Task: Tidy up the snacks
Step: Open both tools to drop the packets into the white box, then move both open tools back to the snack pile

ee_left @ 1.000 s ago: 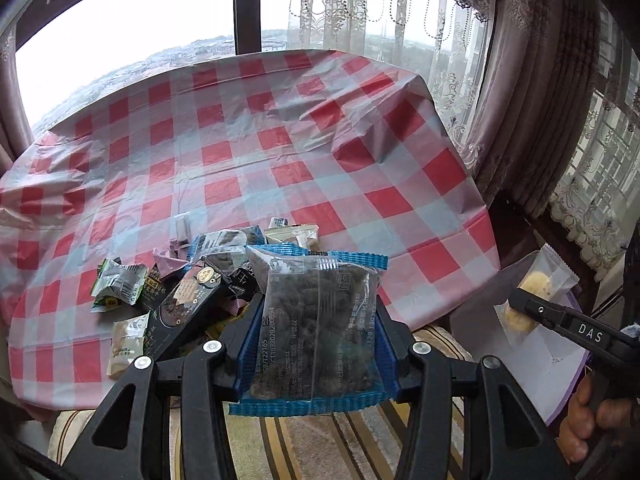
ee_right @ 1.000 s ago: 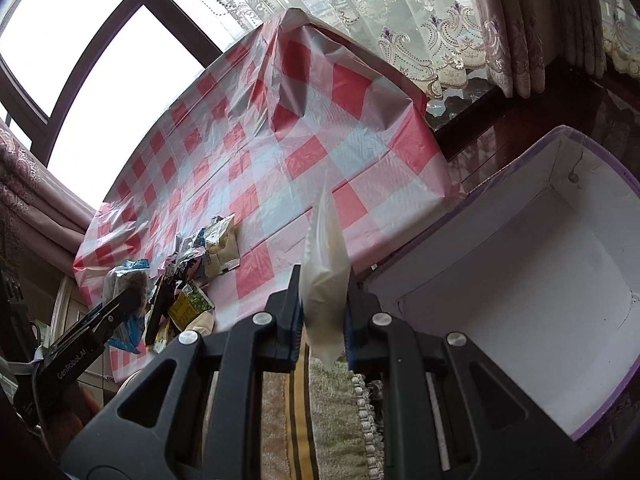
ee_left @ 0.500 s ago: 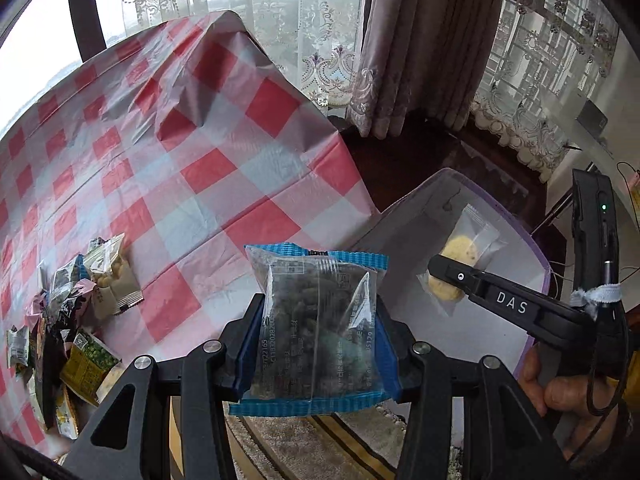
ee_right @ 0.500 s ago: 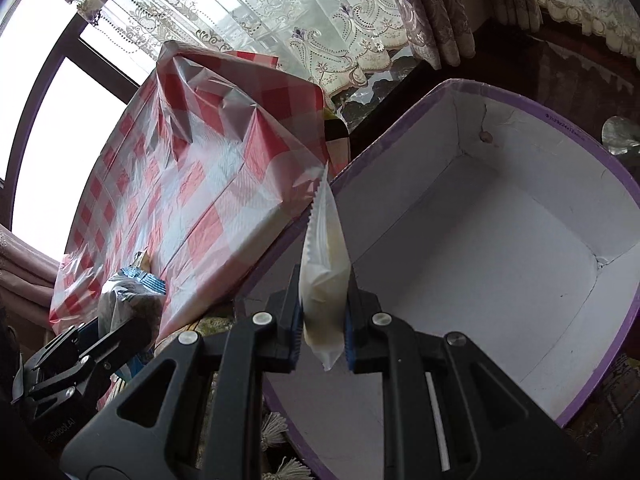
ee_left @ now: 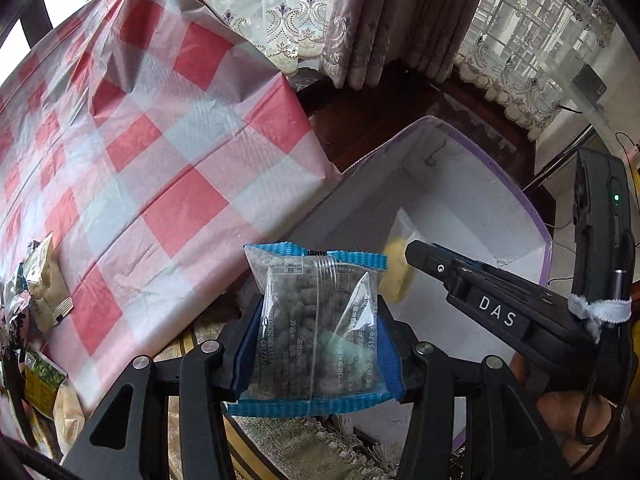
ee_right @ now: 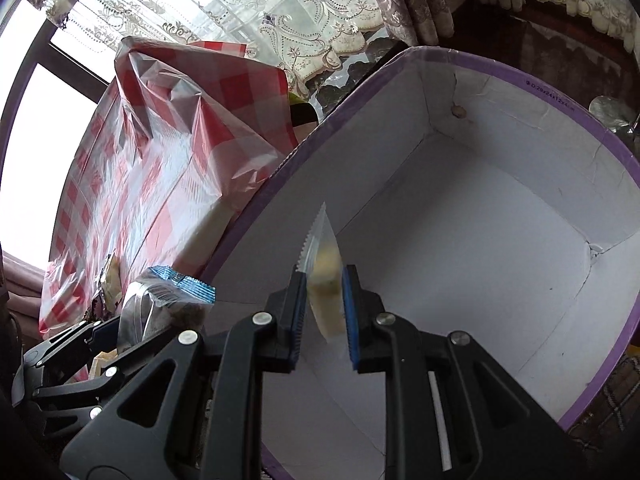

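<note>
- L gripper: jaws part-open, clamped on both side edges of blue-edged clear pkt of dark snack pieces. Pkt upright, held off the table's edge, just beside the near rim of the box. Jaws have just eased open a little — pkt remains between pads.
- R gripper: jaws narrow, have just been opening slightly. Clear pkt w/ pale yellow snack sits edge-on between them, leaning on the left pad; a sliver of gap shows at the right pad. Firm grip or not — cannot tell.
- White box w/ purple rim: beside table, lower than the tabletop. R gripper and yellow pkt are above its interior, near the left wall. Interior otherwise bare white.
- Table w/ red-white check cloth: several more snack pkts lie in a loose cluster near its near-left edge, well apart from box.
</note>
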`<state>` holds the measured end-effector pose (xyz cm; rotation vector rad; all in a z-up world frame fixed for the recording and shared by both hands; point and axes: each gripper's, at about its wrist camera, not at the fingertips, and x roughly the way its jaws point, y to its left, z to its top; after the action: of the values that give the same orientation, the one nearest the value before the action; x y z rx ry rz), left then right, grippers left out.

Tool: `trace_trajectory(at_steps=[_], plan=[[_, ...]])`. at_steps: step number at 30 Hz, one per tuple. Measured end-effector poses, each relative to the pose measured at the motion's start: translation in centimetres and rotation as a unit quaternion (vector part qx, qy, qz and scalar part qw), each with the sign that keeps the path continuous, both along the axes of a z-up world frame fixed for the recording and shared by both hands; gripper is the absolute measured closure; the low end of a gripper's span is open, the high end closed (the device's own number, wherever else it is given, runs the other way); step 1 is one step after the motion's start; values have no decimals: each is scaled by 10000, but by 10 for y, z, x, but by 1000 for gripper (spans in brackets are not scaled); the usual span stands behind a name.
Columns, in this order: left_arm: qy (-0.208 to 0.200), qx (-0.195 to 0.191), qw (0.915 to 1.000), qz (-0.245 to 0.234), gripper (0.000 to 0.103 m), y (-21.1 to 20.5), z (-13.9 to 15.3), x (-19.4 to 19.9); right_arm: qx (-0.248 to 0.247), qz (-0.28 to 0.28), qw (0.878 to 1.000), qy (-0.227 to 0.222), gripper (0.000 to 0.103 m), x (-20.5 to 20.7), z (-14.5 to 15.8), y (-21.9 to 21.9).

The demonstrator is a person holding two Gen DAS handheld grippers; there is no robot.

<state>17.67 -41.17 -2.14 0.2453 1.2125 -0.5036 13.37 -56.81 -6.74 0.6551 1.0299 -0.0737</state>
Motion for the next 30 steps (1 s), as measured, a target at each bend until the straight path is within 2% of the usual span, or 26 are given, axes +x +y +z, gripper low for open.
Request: trace_trajectory(at_steps=[6,8,9,18,30], plan=[[40,-58,9999,89,45,4,-1,3,-117,14,9999,3,64,-1,4,4],[51,-108,9999,117,40,7,-1,3,-162,18,9999,-15,54,-1,8,6],[48,-135,9998,123,40,8,0,3,-199,8,9998,-19,52,-1,9,7],[-41,-450,9983,369,40,31,15,-1,-566,87,9983,-47,50,-1,30,20],[-316,-920,9923,764,40,73,39,-19,-982,315,9945,-193,41,-5,64,50]])
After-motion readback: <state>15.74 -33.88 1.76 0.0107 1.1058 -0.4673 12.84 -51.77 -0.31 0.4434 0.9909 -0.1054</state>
